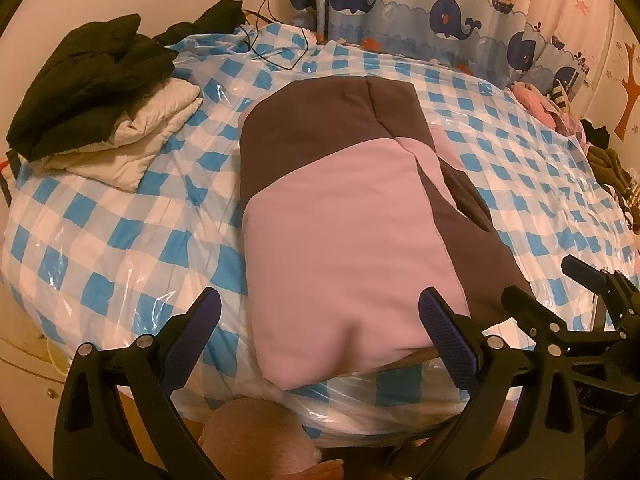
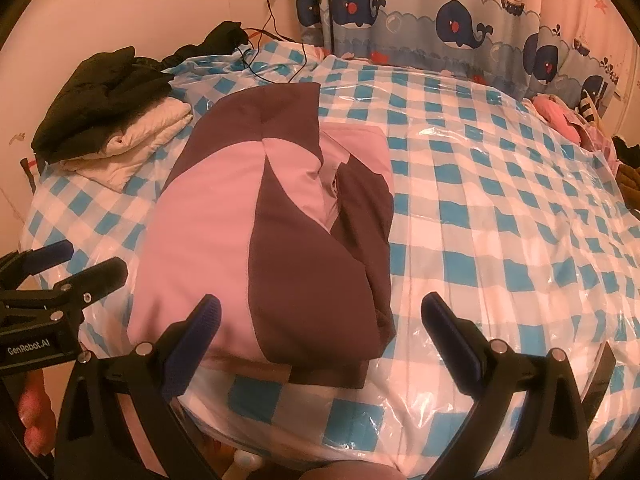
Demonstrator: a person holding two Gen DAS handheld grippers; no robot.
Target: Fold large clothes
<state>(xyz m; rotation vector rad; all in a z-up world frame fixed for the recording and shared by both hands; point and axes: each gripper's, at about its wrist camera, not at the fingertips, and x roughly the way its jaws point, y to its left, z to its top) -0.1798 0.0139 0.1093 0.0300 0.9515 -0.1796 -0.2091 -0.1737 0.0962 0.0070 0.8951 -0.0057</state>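
Note:
A pink and dark brown padded jacket (image 1: pixel 344 216) lies folded lengthwise on the blue-and-white checked bed (image 1: pixel 120 216), its near end at the bed's front edge. My left gripper (image 1: pixel 320 320) hovers open over that near pink end, gripping nothing. In the right wrist view the same jacket (image 2: pixel 272 232) lies left of centre on the bed (image 2: pixel 500 220). My right gripper (image 2: pixel 320 320) stands open above the jacket's near right corner, holding nothing. The right gripper (image 1: pixel 560 284) also shows at the left view's right edge, and the left gripper (image 2: pixel 76 264) at the right view's left edge.
A stack of folded clothes, black jacket (image 1: pixel 84 80) on a white one (image 1: pixel 132 136), sits at the bed's far left. A black cable (image 1: pixel 276 56) trails across the far edge. Pink and dark garments (image 1: pixel 560 116) pile at the far right. Whale-print curtain (image 1: pixel 440 12) behind.

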